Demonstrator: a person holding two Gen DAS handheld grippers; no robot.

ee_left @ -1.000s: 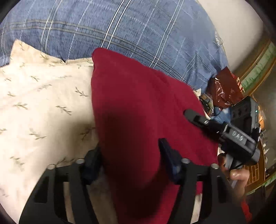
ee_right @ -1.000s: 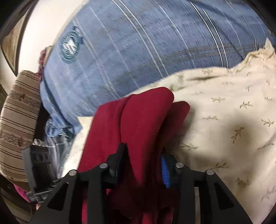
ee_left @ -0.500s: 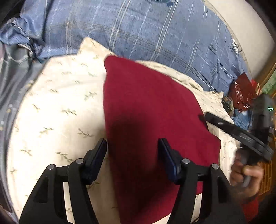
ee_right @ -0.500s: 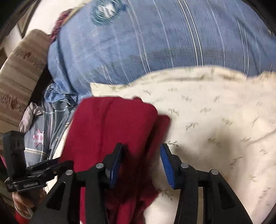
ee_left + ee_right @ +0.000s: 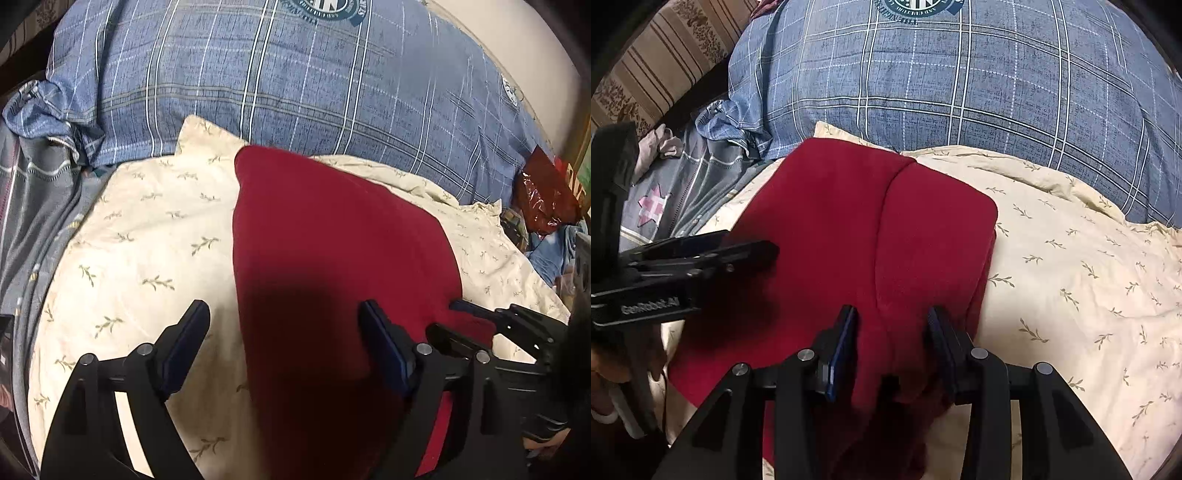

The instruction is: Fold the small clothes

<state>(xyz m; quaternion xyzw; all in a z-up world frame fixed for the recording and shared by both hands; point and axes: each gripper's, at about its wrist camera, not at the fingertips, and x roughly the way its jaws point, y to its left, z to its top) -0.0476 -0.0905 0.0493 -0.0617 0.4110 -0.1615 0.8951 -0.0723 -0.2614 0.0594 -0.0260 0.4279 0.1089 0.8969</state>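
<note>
A dark red garment [image 5: 332, 236] lies folded flat on a cream leaf-print cover [image 5: 147, 240]; a fold line runs down the red garment [image 5: 849, 229] in the right wrist view. My left gripper [image 5: 283, 308] hangs just above its near left edge, jaws wide and still opening, touching nothing. My right gripper [image 5: 892, 312] straddles a low ridge of the red cloth near the garment's right side. Its jaws are closing, but the pads do not press on the cloth. Each gripper shows in the other's view: the right gripper [image 5: 448, 317] and the left gripper [image 5: 746, 243].
A blue plaid pillow [image 5: 314, 85] rises behind the cream cover. Grey patterned bedding [image 5: 676, 184] lies at the left, and a striped brown cushion [image 5: 661, 55] beyond it. A shiny red bag [image 5: 546, 199] sits at the far right. A hand [image 5: 605, 373] holds the left gripper.
The red garment has come down from a raised bunch to lie flat. Both grippers have let go of it and drawn back; the left jaws have spread much wider.
</note>
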